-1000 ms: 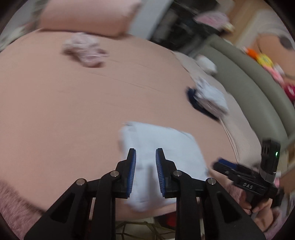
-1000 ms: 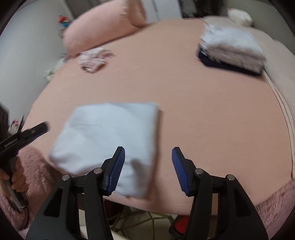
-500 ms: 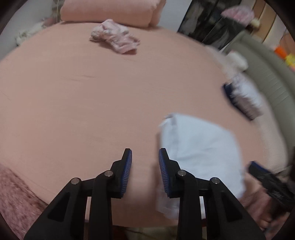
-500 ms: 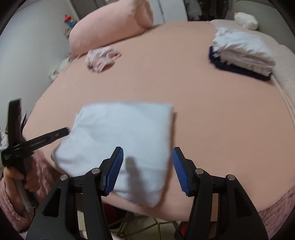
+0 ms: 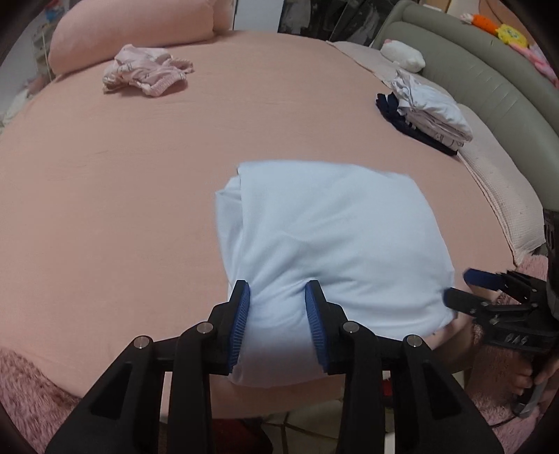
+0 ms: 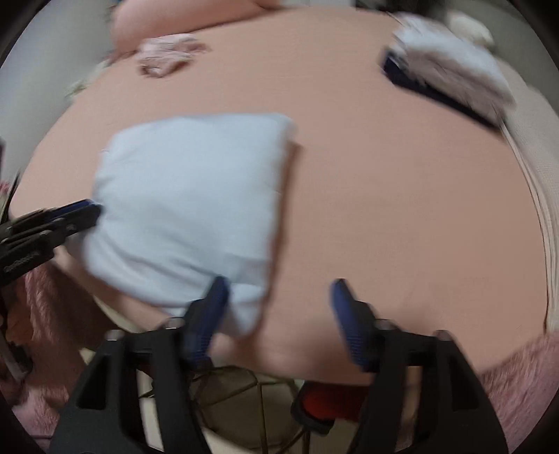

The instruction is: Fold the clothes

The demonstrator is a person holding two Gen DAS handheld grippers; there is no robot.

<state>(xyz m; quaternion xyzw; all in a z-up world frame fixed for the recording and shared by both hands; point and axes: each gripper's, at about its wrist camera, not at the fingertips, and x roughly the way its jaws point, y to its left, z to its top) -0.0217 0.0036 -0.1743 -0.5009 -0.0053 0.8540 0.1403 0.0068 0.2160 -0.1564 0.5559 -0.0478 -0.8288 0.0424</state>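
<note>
A folded light blue garment (image 5: 328, 244) lies on the pink bed near its front edge; it also shows in the right wrist view (image 6: 188, 195). My left gripper (image 5: 277, 307) is open with its jaws on either side of the garment's near edge. My right gripper (image 6: 277, 300) is open at the garment's right front corner, its left finger against the cloth; in the left wrist view it (image 5: 461, 290) sits at the garment's right edge. The left gripper (image 6: 87, 213) touches the garment's left side in the right wrist view.
A crumpled pink patterned garment (image 5: 146, 70) lies far left by a pink bolster (image 5: 132, 31). A stack of folded clothes (image 5: 426, 111) sits at the far right near a grey padded headboard (image 5: 489, 80). A fuzzy pink blanket (image 5: 21, 384) hangs at the bed's front edge.
My left gripper swung right and onto the blue garment's near edge. The right gripper moved in closer to the garment's right corner. The garment stays folded on the bed.
</note>
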